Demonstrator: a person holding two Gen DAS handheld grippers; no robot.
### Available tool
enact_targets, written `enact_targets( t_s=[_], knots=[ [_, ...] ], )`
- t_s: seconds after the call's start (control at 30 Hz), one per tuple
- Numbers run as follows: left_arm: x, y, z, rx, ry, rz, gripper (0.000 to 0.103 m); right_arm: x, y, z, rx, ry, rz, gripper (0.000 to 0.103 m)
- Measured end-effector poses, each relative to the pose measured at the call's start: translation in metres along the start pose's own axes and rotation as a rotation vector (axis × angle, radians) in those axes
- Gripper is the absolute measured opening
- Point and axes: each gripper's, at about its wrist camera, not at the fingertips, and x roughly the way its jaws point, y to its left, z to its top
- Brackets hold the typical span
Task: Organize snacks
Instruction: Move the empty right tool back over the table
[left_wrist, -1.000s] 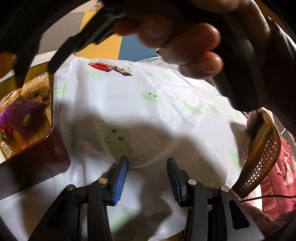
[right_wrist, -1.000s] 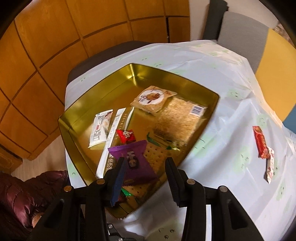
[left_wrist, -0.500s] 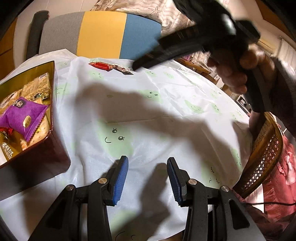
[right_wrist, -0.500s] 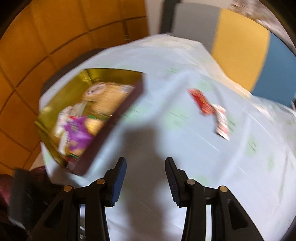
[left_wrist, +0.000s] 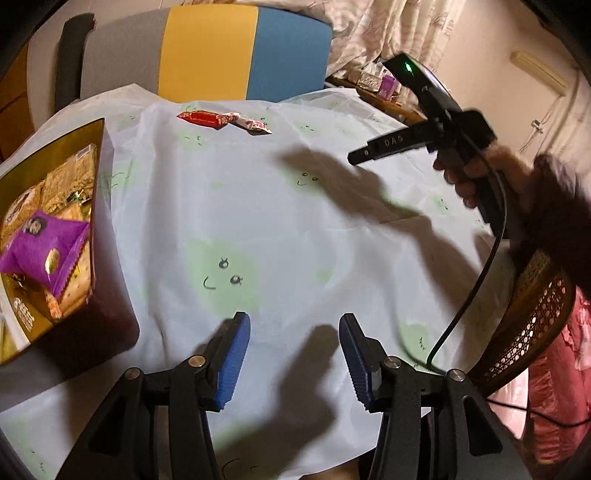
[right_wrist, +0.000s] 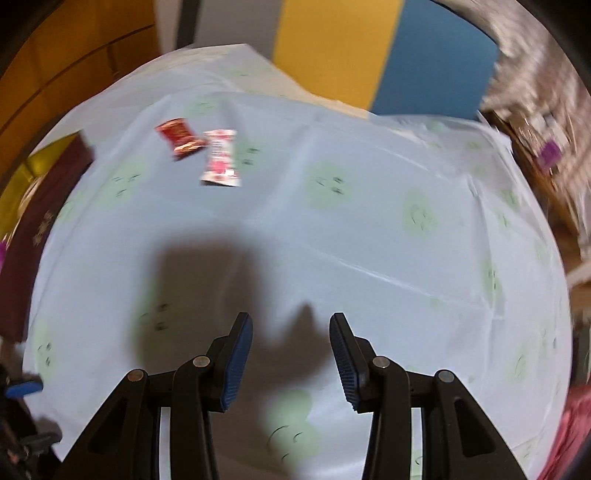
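Your left gripper (left_wrist: 294, 350) jaws have just been opening, nothing between them; your right gripper (right_wrist: 291, 350) is hovering spread over the surface (right_wrist: 332, 240), red snack (right_wrist: 180, 138) lying far off.

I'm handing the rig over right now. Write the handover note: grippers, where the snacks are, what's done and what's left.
Left gripper: open and empty, jaws just widened, low over the pale blue smiley-print tablecloth.
Right gripper: open and empty, above the cloth, facing the loose snacks.
Done: the purple snack pouch lies in the gold square tin with cracker packs, at the table's left.
Left: the red wrapped snack and the white-and-pink wrapped snack lie touching on the far cloth, outside the tin. Probably pick each up and put it in the tin.
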Motion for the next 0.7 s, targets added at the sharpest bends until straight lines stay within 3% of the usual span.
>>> enact_targets(
  t_s=[0.27,0.5,0.7],
  knots=[
    [-0.006,-0.002,0.058,-0.053,-0.002,0.005,0.051,0.009,-0.020,0.000,0.073,0.002,-0.010,0.043],
    [0.023,0.044,0.147,-0.299,0.015,0.022,0.048,0.007,-0.012,0.003,0.063,0.007,-0.022,0.043],
    [0.063,0.084,0.209,-0.449,0.025,0.089,0.042,-0.002,-0.006,0.007,0.054,-0.024,-0.012,0.043]
  ],
)
